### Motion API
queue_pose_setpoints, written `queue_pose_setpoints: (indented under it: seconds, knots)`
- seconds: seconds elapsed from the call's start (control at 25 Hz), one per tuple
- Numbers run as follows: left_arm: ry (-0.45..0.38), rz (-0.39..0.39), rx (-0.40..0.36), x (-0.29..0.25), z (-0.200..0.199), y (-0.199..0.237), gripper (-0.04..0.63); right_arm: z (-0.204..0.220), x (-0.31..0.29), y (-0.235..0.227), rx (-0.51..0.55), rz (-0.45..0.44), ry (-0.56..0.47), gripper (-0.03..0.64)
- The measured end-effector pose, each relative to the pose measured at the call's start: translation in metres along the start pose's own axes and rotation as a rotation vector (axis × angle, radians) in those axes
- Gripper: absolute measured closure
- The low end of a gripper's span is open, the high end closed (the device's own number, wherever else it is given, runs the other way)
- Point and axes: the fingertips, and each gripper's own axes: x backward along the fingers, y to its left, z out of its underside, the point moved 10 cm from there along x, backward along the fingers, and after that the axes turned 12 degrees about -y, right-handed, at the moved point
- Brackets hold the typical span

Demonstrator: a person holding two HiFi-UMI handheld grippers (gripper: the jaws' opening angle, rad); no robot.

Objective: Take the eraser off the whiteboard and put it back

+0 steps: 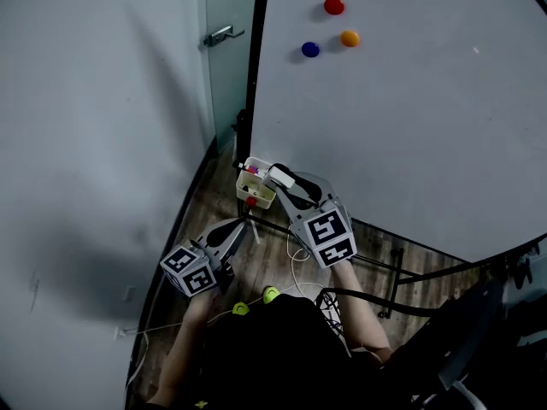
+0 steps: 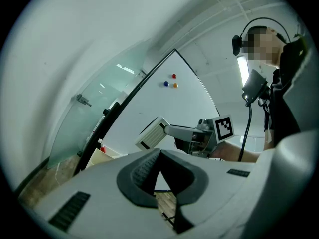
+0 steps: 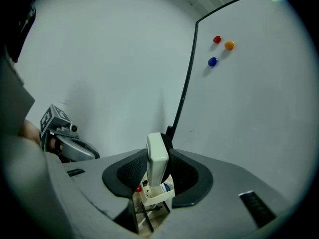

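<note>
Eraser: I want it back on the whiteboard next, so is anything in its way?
Nothing visible. The right gripper holds the eraser beside the whiteboard, whose near face is bare. The three magnets sit far higher up, and the small tray is below the eraser.

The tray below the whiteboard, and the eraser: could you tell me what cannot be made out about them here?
- Tray contents: too small in the head view; in the right gripper view the eraser and jaws cover most of it.
- Eraser's gripped sides: covered by the right gripper's pads.
- Whiteboard's right side: cut off by the head view's edge.
</note>
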Motion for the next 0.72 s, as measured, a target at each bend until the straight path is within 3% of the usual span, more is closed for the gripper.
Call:
queue_pose_setpoints:
  seconds: [0.28,0.72]
  knots:
    - [-0.015,0.024,0.056,-0.0043,-0.0015,-0.0015,0.572,-0.0010,0.0023,-0.0036,0.001,0.011,0.000,0.479]
    - [-0.020,0.036,0.074,-0.0014,0.0009,-0.0042,0.572,0.0050,-0.0070,-0.0044,0.001,-0.001,0.014,0.479]
